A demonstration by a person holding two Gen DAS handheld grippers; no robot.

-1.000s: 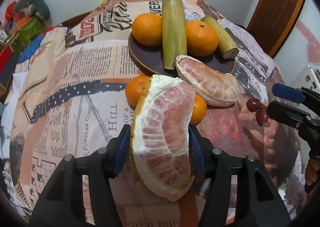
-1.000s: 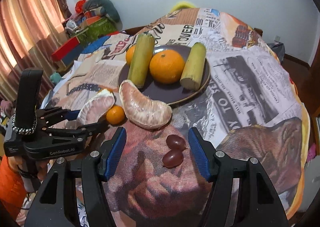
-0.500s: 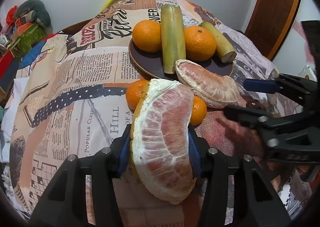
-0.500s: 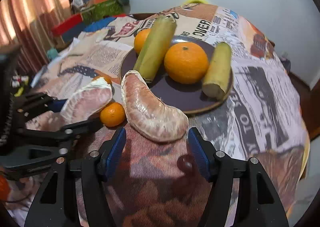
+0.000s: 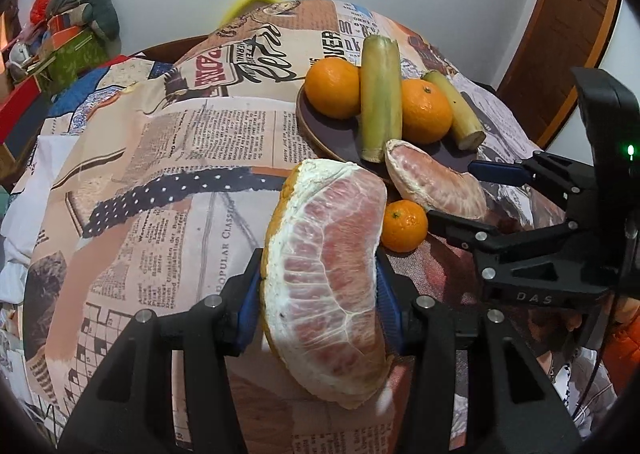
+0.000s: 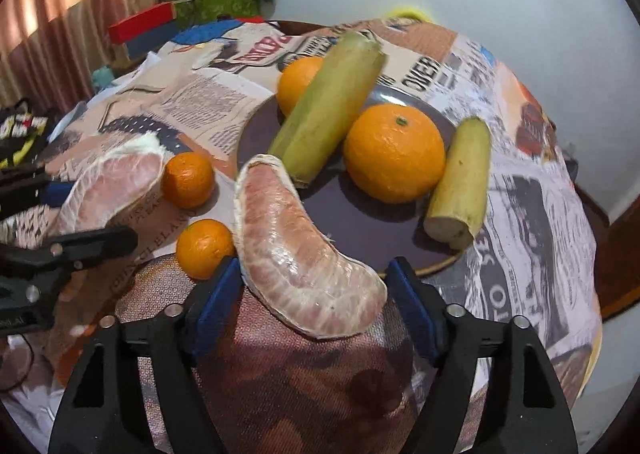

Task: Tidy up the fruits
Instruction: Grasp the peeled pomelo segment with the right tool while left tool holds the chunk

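Both wrist views are evenly and brightly lit by soft indoor light, with no harsh glare. In the right view a curtain (image 6: pixel 52 10) glows warm with backlight far left of the fingers. Shadows beneath the fruit on the plate (image 6: pixel 360 230) are faint. Fisheye bending curves the tablecloth (image 5: pixel 160 182) and darkens the corners. Detail close to the fingers is slightly soft.

L gripper (image 5: pixel 320 294) clamped on big peeled pomelo wedge (image 5: pixel 324 278), pads pressing both sides. Behind: dark plate (image 5: pixel 320 134) w/ 2 oranges, 2 cane pcs. 2nd pomelo segment (image 5: pixel 436 182) at plate's near rim, between R gripper (image 5: pixel 460 194) fingers. Small mandarin (image 5: pixel 404 224) just beside.
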